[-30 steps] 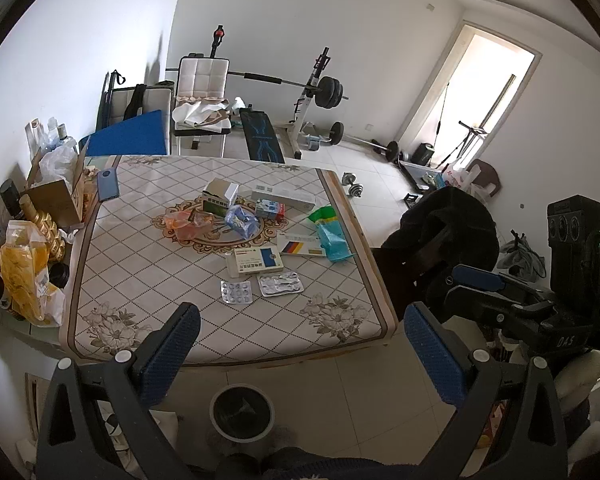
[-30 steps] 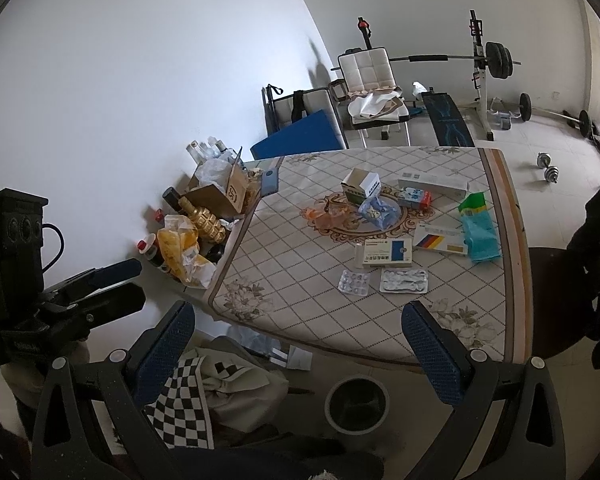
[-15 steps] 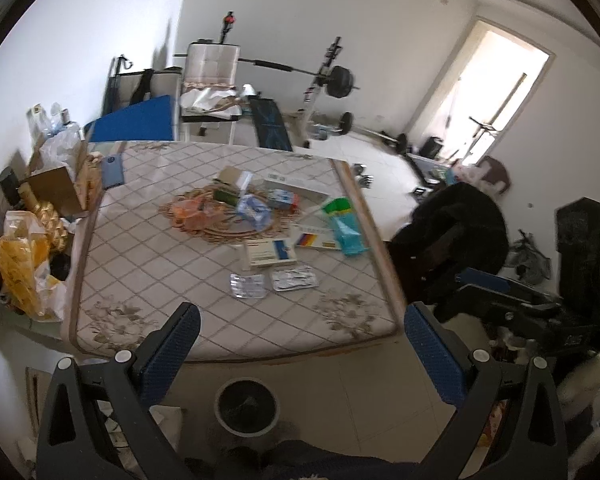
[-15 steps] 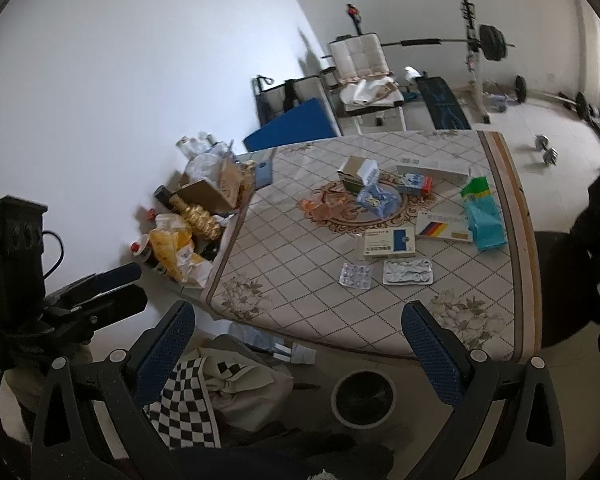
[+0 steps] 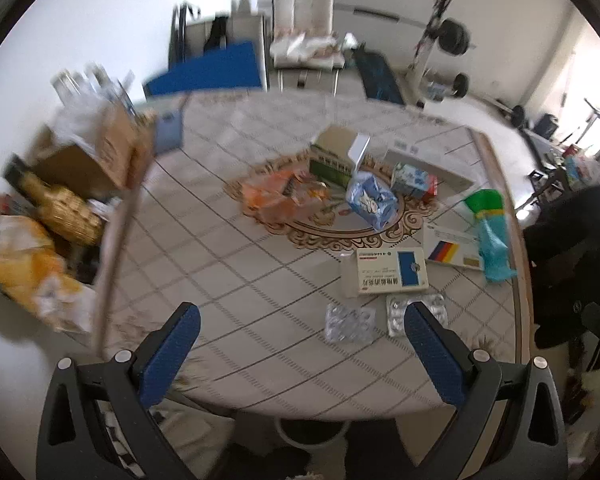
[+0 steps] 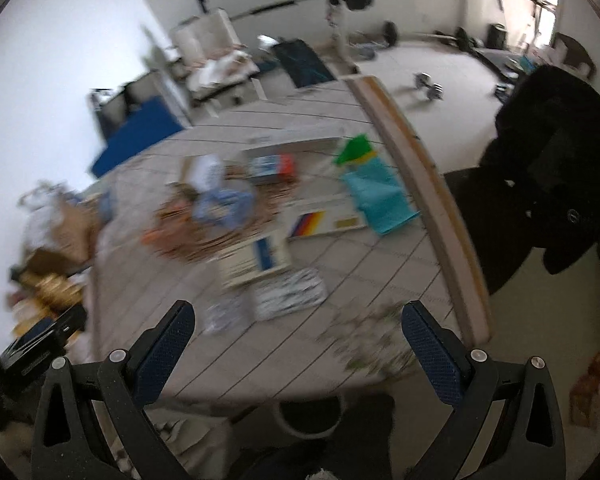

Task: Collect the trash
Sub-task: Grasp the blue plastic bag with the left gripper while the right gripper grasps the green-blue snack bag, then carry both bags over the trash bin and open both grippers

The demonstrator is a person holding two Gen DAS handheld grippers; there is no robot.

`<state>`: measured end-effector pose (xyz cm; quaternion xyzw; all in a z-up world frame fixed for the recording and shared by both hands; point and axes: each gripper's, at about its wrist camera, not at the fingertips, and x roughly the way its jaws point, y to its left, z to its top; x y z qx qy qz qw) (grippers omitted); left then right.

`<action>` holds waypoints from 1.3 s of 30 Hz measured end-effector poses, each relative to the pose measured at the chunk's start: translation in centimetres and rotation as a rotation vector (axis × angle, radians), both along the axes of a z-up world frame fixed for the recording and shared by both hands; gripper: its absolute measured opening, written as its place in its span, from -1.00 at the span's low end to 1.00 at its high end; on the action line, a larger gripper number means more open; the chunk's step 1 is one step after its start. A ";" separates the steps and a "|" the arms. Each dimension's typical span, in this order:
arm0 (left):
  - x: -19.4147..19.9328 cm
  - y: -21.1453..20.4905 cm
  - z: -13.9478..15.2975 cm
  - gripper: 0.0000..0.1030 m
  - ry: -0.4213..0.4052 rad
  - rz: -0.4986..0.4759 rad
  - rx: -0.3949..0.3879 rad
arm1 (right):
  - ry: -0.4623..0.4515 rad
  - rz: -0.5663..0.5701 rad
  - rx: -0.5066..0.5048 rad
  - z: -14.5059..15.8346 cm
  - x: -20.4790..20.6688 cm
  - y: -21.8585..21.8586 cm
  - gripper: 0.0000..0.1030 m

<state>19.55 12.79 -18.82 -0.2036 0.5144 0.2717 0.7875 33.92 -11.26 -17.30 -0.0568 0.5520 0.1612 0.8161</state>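
Spanning the left wrist view: quilted counter [image 5: 228, 280] bearing medicine boxes [image 5: 390, 271], blister packs [image 5: 350, 322], wrappers [image 5: 370, 200]; bin [image 5: 312, 434] below its near edge; left gripper [image 5: 300, 354] spread, empty. Right wrist view, blurred: same litter [image 6: 260, 258]; weight bench [image 6: 304, 60] behind; right gripper [image 6: 298, 352] spread, empty.

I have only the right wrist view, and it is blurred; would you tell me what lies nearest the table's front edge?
Observer: Two silver blister packs, side by side, sharp in the left wrist view.
Operator: What is just behind them?
Observer: A white medicine box with a blue panel and red print, lying flat.
Operator: Is the left hand-held gripper carrying anything?
Observer: No, its blue pads are wide apart with nothing between them.
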 end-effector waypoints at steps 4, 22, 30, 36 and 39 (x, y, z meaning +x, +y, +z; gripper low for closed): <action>6.1 1.5 -4.4 1.00 0.070 0.059 -0.055 | 0.002 0.006 -0.068 -4.9 8.5 0.4 1.00; 22.6 5.5 -19.3 -0.24 0.313 0.260 -0.237 | 0.343 0.220 -0.152 -24.8 26.2 3.9 1.00; 23.0 2.8 -15.6 -0.66 0.310 0.152 -0.095 | 0.325 0.240 -0.127 -23.9 26.2 4.2 0.53; 22.0 1.9 -11.1 -0.67 0.251 0.128 -0.039 | 0.281 0.230 -0.064 -20.1 25.1 3.2 0.48; 20.8 0.6 -9.0 -0.68 0.205 0.108 -0.007 | 0.262 0.213 -0.010 -17.3 24.2 2.5 0.47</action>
